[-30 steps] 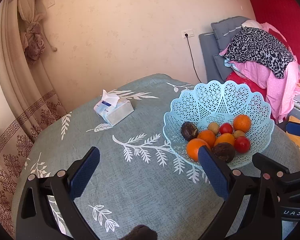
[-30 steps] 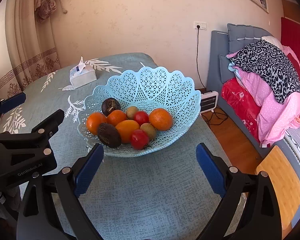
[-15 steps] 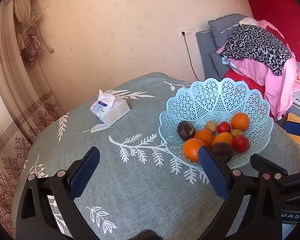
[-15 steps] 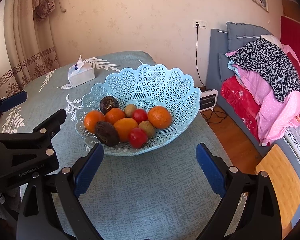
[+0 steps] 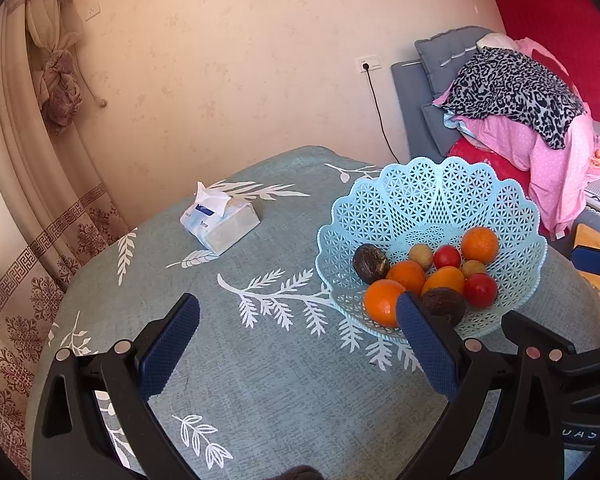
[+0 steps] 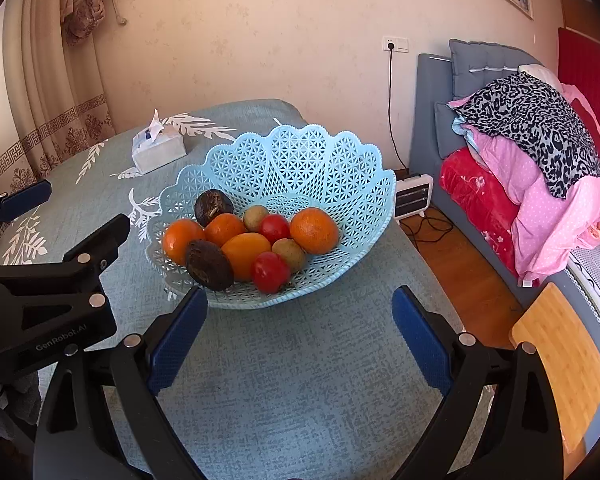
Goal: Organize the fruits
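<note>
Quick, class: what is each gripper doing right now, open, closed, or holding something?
Left gripper: open, holding nothing, above the tablecloth.
Right gripper: open, holding nothing, facing the fruit basket.

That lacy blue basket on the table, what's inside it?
The basket holds four orange fruits, one being, two red ones like, two dark wrinkled ones like, and two small brownish ones like. Anything beneath the pile is hidden.

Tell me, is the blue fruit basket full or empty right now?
Partly full. The basket holds a cluster of fruit across its bottom; its lattice walls above stand bare.
</note>
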A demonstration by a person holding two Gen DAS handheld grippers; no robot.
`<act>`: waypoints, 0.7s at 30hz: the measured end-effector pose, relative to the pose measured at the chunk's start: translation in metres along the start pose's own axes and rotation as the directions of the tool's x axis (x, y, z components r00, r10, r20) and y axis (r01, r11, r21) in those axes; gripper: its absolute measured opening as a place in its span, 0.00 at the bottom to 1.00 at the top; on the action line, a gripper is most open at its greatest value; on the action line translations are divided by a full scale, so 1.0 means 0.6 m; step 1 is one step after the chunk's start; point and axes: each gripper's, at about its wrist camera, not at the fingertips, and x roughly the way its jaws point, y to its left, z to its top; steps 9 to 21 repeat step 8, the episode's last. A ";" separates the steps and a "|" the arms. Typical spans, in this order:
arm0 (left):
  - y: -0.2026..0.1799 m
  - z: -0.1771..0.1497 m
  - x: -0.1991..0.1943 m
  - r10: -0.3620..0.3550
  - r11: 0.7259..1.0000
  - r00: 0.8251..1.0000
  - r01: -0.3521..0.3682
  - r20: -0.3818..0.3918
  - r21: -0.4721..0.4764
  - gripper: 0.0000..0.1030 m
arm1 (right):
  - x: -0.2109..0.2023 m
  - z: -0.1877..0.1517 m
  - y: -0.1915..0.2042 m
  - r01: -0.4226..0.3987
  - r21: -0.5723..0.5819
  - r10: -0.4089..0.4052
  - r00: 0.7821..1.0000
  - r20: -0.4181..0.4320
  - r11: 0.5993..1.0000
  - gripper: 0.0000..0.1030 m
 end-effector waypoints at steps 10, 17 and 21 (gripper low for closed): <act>0.024 -0.008 0.002 -0.004 0.998 0.999 0.002 -0.046 -0.057 0.95 | 0.001 -0.006 0.017 -0.025 -0.022 0.024 1.000 -0.019 0.999 0.92; 0.024 -0.008 0.002 -0.004 0.998 0.999 0.002 -0.046 -0.057 0.95 | 0.001 -0.006 0.017 -0.025 -0.022 0.024 1.000 -0.019 0.999 0.92; 0.024 -0.008 0.002 -0.004 0.998 0.999 0.002 -0.046 -0.057 0.95 | 0.001 -0.006 0.017 -0.025 -0.022 0.024 1.000 -0.019 0.999 0.92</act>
